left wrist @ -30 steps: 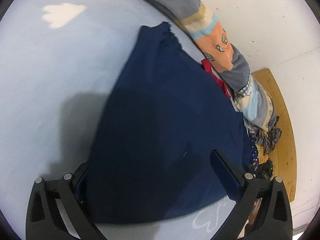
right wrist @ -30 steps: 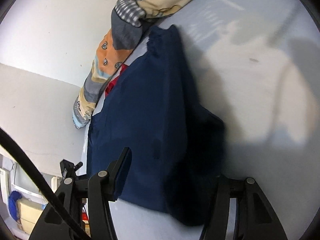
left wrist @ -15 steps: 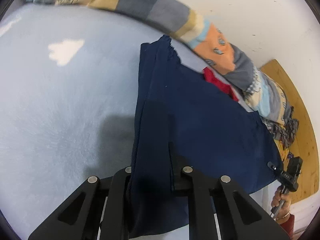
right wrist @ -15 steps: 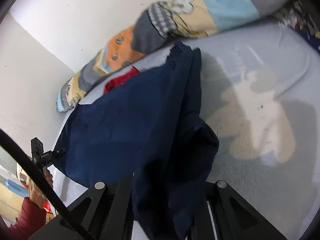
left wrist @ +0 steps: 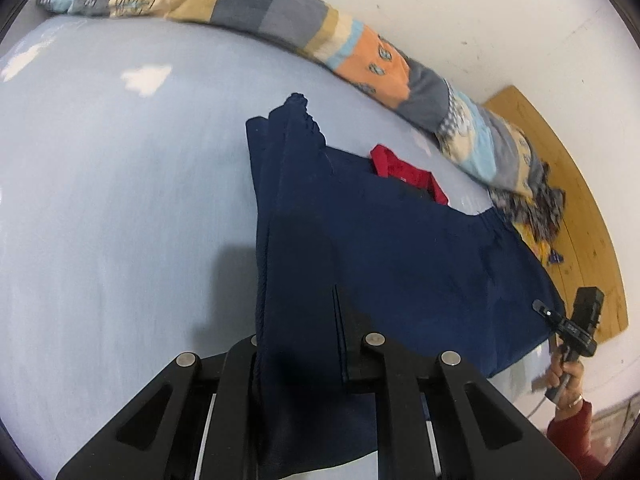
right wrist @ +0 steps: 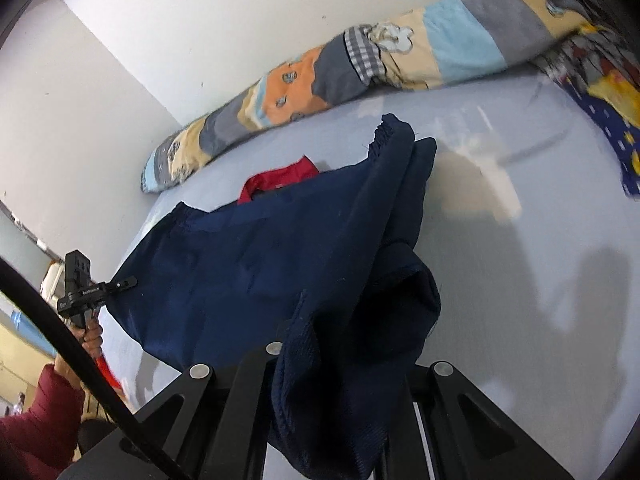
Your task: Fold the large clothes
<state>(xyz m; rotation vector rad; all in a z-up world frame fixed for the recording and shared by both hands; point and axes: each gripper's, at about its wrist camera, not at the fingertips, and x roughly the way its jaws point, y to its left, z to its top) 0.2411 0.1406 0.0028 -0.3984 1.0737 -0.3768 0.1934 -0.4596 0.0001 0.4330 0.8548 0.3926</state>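
left wrist view, navy garment (left wrist: 400, 264) pinched in left gripper (left wrist: 304, 364)

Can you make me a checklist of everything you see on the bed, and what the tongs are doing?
Surface: pale blue bed sheet, mostly bare.
Job's things: navy garment, stretched between both tongs, far end on the sheet.
Clutter: red cloth behind the garment; patchwork quilt roll along the wall; patterned fabric pile.
Grippers: left tongs shut on the garment; right tongs likewise.
Cables: black cable beside the right tongs.
Surroundings: white wall; wooden board.
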